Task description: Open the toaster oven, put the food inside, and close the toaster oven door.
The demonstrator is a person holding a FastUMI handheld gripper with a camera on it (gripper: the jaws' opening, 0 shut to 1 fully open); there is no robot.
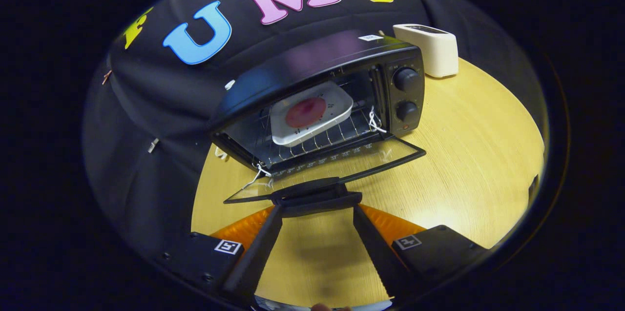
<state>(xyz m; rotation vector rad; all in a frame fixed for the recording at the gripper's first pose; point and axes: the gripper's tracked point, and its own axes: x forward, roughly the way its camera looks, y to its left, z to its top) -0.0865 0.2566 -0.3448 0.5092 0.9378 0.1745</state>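
Note:
The black toaster oven [312,64] stands on the wooden table [464,145] with its glass door [342,164] folded down flat toward me. Inside, on the wire rack, rests a white square plate [337,101] carrying a round reddish piece of food [305,112]. The door's black handle [317,196] lies right at my fingertips, spanning the gap between them. My gripper [317,207] is open, its two fingers spread wide with the tips touching or just under the handle's ends; I cannot tell whether they press on it.
A cream pop-up toaster [432,50] stands behind the oven to the right. Two control knobs [406,79] sit on the oven's right panel. White strings hang at the door hinges. The black cloth wall closes off the left and back.

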